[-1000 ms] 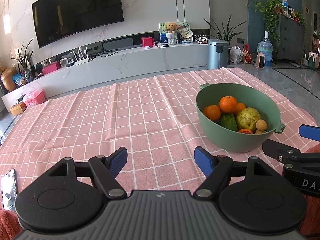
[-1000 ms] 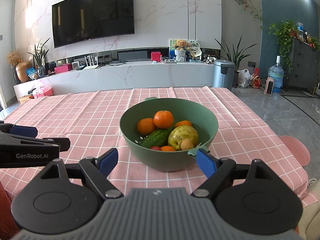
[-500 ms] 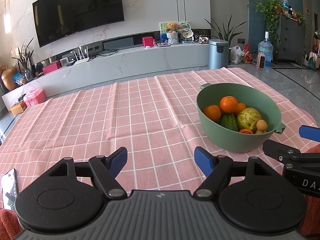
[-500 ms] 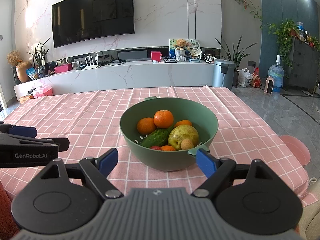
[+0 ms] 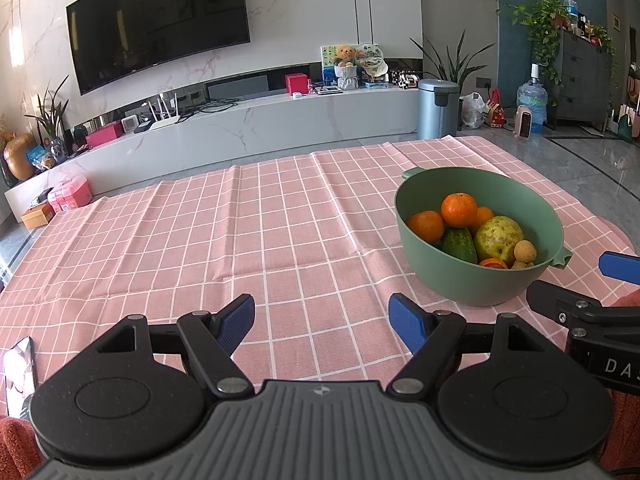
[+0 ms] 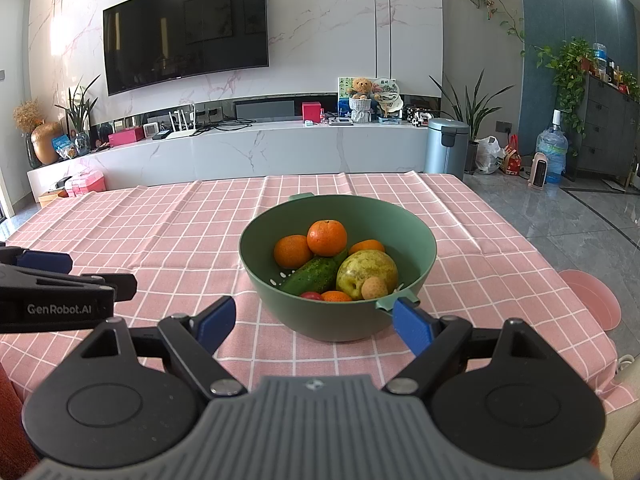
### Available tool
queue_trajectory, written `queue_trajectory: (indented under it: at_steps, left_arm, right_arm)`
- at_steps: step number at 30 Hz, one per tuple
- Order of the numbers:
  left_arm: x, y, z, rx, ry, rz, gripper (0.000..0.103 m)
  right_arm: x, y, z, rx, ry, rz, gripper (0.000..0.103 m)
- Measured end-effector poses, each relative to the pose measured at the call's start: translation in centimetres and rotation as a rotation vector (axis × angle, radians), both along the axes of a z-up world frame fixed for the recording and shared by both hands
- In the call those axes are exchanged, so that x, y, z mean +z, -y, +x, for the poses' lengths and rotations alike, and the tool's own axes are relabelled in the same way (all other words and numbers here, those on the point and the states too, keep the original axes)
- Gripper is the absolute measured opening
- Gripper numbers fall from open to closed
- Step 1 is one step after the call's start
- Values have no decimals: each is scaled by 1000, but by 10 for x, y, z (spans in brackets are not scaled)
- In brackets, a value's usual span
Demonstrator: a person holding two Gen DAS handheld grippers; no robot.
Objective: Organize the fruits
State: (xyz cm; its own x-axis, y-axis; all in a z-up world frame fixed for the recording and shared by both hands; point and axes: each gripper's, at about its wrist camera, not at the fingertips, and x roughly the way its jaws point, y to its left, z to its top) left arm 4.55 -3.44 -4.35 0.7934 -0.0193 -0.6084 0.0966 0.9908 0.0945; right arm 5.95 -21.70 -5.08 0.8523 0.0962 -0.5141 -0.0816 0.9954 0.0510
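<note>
Ahead of the left hand-held gripper (image 5: 321, 320) the pink checked cloth (image 5: 200, 248) on the desk lies bare and wide, open to the far edge. The green bowl (image 6: 338, 320) stands just in front of the right hand-held gripper (image 6: 314, 322), its wall between the spread blue fingertips (image 6: 412, 326) and its near handle touching or almost touching the right one; its mouth is open from above, though heaped fruit fills it. A phone (image 5: 18, 376) lies at the cloth's near left edge.
</note>
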Motion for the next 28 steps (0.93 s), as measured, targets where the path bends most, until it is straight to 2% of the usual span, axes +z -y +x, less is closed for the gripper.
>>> queue_trajectory:
  at_steps: [28]
  left_arm:
    - [6,-1,-4,-14,12,-13,89]
  right_arm:
    - [-6,0,1,-2,-11,2,82]
